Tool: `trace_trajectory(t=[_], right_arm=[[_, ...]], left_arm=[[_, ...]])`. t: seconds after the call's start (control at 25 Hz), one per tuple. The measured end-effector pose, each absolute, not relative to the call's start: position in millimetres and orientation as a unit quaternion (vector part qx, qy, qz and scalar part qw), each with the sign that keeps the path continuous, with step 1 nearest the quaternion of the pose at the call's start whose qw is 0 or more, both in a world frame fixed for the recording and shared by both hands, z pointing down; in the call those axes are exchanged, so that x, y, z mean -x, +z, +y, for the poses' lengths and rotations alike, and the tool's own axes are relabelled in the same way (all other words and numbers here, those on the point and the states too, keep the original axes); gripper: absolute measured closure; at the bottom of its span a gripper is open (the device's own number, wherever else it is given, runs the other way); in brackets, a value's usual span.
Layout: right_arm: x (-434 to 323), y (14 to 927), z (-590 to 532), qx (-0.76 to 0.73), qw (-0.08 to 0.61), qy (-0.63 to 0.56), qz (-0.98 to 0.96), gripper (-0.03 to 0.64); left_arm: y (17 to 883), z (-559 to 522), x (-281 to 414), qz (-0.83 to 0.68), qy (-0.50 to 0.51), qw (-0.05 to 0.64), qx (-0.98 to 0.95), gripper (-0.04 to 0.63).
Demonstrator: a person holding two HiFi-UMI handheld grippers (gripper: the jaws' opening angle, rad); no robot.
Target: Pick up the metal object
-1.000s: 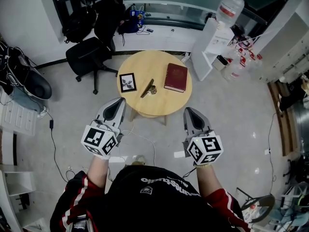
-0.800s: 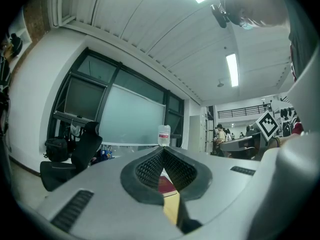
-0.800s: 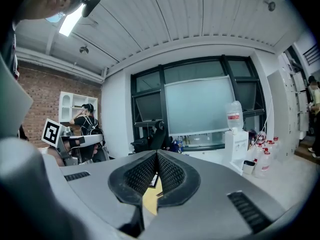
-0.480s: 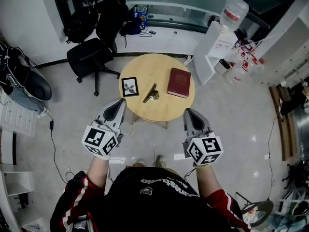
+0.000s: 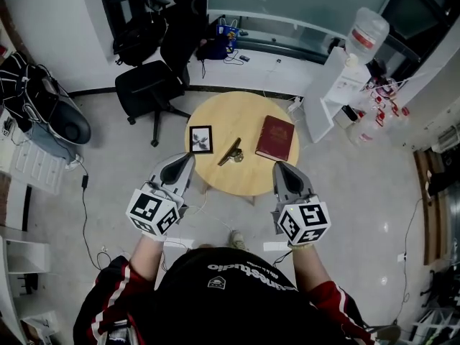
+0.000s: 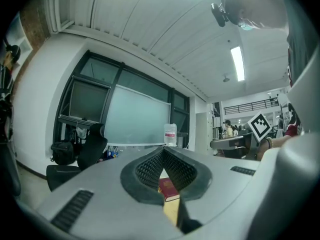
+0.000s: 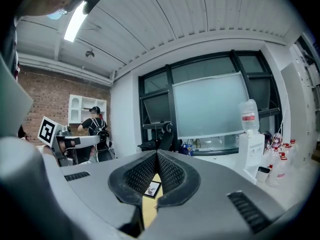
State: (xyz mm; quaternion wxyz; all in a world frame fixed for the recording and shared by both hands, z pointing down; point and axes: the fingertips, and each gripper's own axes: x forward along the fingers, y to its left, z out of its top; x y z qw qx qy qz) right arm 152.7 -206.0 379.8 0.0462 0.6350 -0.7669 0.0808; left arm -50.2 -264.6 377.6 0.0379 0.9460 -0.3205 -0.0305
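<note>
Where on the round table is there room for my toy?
The round table is bare along its near edge, in front of the picture frame, metal object and red book, and along its far edge. The middle row is crowded.

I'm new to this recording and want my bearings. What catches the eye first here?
The round wooden table sits at the centre of the head view, carrying a framed picture at left, a small metal object in the middle and a red book at right. Nearer the person, the left gripper and right gripper hang by its near edge, both shut and empty.
</note>
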Motion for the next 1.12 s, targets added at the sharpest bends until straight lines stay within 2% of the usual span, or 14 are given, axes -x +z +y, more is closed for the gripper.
trace_trajectory(t=[0.28, 0.4, 0.56, 1.12], right_arm=[[-159.1, 378.7, -225.1, -0.614, 0.060, 0.065, -0.784, 0.585], [-156.3, 382.2, -230.3, -0.604, 0.062, 0.070, -0.791, 0.525], [-151.3, 386.8, -236.6, -0.596, 0.062, 0.075, -0.797, 0.485], [-136.0, 449.3, -281.6, -0.554, 0.104, 0.132, -0.816, 0.482]], left_arm=[[374.6, -270.7, 33.9, -0.324, -0.031, 0.032, -0.945, 0.580], [374.5, -272.7, 34.7, -0.330, -0.029, 0.030, -0.943, 0.580], [373.8, -274.0, 40.3, -0.338, -0.033, 0.030, -0.940, 0.580], [389.1, -281.9, 56.7, -0.372, -0.025, 0.033, -0.927, 0.580]])
